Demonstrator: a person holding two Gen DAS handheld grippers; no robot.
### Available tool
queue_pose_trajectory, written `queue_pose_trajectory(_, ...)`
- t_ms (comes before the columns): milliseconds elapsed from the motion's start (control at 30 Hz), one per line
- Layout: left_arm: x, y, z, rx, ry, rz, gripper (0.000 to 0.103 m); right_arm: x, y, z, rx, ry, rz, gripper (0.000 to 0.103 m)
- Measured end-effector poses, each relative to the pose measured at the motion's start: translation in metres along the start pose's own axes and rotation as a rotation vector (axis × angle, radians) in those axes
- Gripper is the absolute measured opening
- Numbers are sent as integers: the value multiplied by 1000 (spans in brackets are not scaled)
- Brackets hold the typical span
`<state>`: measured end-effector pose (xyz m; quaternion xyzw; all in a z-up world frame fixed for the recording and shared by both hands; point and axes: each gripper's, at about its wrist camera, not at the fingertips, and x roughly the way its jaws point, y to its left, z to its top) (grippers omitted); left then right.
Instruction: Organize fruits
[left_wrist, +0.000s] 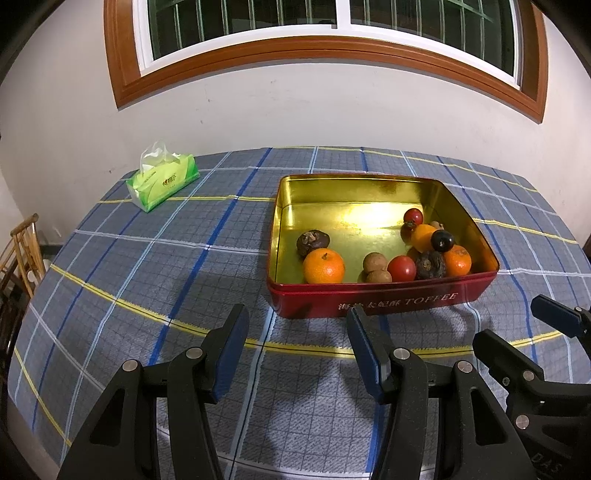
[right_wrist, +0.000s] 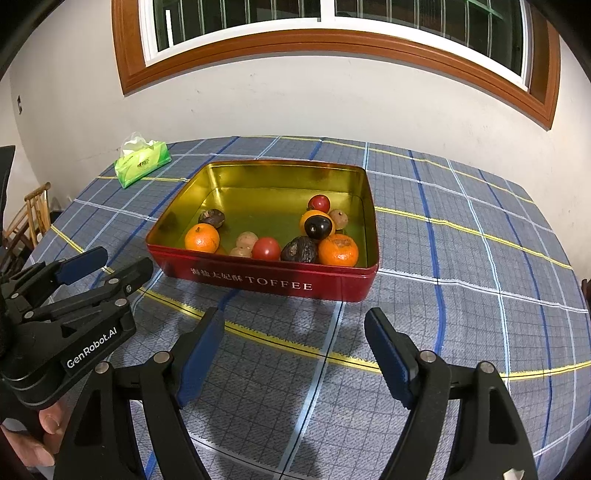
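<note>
Both views are aimed obliquely down from near the table (left_wrist: 110, 258). The tin (left_wrist: 376, 302) and window (right_wrist: 332, 22) are shared.

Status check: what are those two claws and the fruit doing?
Both claws, left and right, open, empty. Fruit in toffee tin. Path clear.

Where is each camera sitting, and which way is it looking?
Left wrist view: sits on the left tongs, looks forward and down at the red tin of fruit; the right tongs poke in at its right edge.
Right wrist view: sits on the right tongs, same direction; the left tongs and a hand show at left.
Both share the tin, the green tissue pack, checked tablecloth and window.
</note>
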<state>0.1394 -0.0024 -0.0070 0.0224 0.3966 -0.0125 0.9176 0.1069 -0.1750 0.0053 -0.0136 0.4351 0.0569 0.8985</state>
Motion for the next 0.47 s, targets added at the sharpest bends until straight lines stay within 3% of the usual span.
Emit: queue_pose_trajectory(467,-1,-4,0,20,-1,-18,56,0,-1,-3,6,1,-7,76)
